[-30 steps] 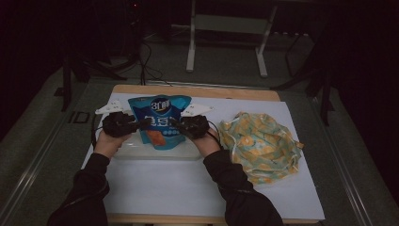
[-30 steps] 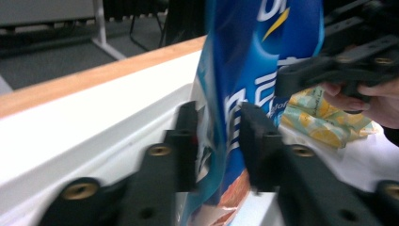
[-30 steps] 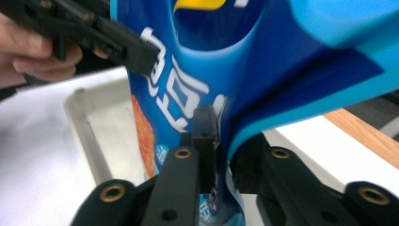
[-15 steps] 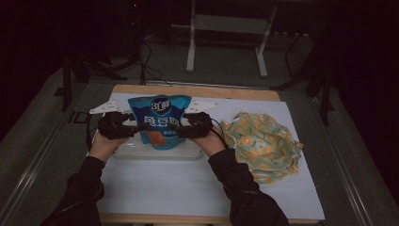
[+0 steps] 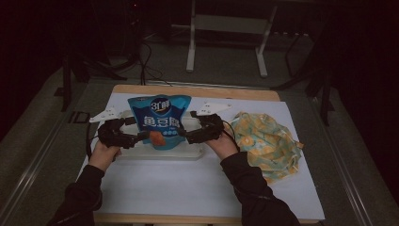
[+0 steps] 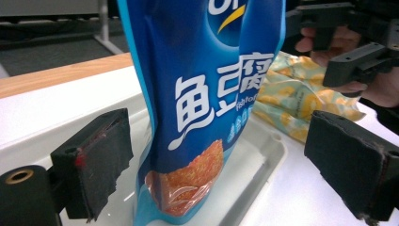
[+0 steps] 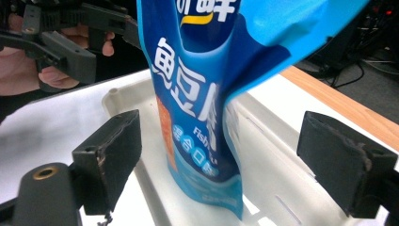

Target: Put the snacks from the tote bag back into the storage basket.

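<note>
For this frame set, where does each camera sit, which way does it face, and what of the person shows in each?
High view: above the person's side, facing forward and down on the white-covered table; both forearms, left gripper, right gripper.
Left gripper view: rides the left gripper, facing the upright blue snack pouch; other hand behind.
Right gripper view: rides the right gripper, facing the pouch from the opposite side.
Shared: pouch standing in the white plastic tray, both jaws open.
</note>
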Demonstrator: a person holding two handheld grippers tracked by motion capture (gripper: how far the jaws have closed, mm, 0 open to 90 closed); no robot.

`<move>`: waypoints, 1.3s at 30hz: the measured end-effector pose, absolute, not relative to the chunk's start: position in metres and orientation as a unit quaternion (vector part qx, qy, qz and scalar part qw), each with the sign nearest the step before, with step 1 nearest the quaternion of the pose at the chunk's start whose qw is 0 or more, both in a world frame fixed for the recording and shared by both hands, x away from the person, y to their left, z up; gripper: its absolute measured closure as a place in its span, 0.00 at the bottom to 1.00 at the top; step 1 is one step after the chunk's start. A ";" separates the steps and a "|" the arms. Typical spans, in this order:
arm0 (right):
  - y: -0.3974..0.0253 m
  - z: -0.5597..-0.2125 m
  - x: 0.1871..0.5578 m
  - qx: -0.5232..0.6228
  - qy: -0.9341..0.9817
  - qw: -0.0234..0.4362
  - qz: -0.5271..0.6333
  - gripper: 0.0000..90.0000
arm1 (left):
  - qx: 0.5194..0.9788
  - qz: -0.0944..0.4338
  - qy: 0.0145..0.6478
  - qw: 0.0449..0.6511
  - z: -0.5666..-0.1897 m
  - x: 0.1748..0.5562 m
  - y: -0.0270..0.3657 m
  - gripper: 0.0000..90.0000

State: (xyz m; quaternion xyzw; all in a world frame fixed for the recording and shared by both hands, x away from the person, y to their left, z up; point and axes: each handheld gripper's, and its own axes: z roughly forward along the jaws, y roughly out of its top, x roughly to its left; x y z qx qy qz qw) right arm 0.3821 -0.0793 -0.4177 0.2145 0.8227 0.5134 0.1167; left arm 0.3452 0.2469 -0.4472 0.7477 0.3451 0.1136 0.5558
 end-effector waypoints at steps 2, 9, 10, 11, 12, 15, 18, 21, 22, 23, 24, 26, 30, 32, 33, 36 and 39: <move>-0.083 -0.418 0.381 0.212 0.825 0.116 0.511 0.16 | 0.747 0.116 0.340 0.559 -0.447 0.341 0.246 0.10; -0.099 -0.416 0.372 0.210 0.826 0.121 0.509 0.16 | 0.745 0.114 0.348 0.558 -0.448 0.327 0.245 0.09; -0.102 -0.416 0.371 0.208 0.828 0.120 0.507 0.16 | 0.745 0.114 0.348 0.558 -0.448 0.327 0.245 0.09; -0.103 -0.416 0.369 0.207 0.830 0.120 0.505 0.16 | 0.747 0.111 0.349 0.554 -0.450 0.324 0.246 0.09; -0.105 -0.416 0.367 0.208 0.830 0.121 0.503 0.16 | 0.747 0.111 0.349 0.554 -0.450 0.324 0.246 0.09; -0.113 -0.416 0.362 0.205 0.832 0.122 0.501 0.16 | 0.749 0.116 0.346 0.553 -0.451 0.316 0.246 0.09; -0.121 -0.415 0.358 0.208 0.831 0.125 0.501 0.16 | 0.749 0.116 0.347 0.552 -0.453 0.309 0.247 0.09; -0.128 -0.415 0.356 0.209 0.829 0.128 0.503 0.16 | 0.746 0.110 0.345 0.559 -0.455 0.303 0.247 0.09; -0.134 -0.414 0.353 0.211 0.827 0.132 0.504 0.16 | 0.747 0.116 0.342 0.558 -0.457 0.298 0.245 0.09; -0.137 -0.414 0.352 0.213 0.826 0.133 0.505 0.16 | 0.748 0.112 0.340 0.559 -0.458 0.296 0.244 0.09; -0.140 -0.414 0.350 0.214 0.825 0.133 0.505 0.16 | 0.749 0.112 0.340 0.557 -0.458 0.293 0.243 0.09; -0.142 -0.415 0.349 0.214 0.826 0.134 0.504 0.16 | 0.747 0.109 0.336 0.563 -0.459 0.289 0.240 0.09; -0.151 -0.418 0.342 0.215 0.826 0.139 0.503 0.16 | 0.746 0.109 0.330 0.568 -0.461 0.280 0.234 0.09; -0.156 -0.420 0.338 0.215 0.825 0.139 0.503 0.16 | 0.750 0.105 0.326 0.565 -0.464 0.275 0.228 0.09; -0.160 -0.421 0.336 0.216 0.825 0.139 0.504 0.16 | 0.752 0.104 0.324 0.564 -0.464 0.274 0.226 0.09; -0.167 -0.424 0.330 0.219 0.824 0.142 0.503 0.16 | 0.754 0.097 0.315 0.568 -0.467 0.269 0.221 0.09; -0.176 -0.427 0.324 0.222 0.821 0.143 0.507 0.16 | 0.758 0.089 0.313 0.565 -0.468 0.267 0.216 0.09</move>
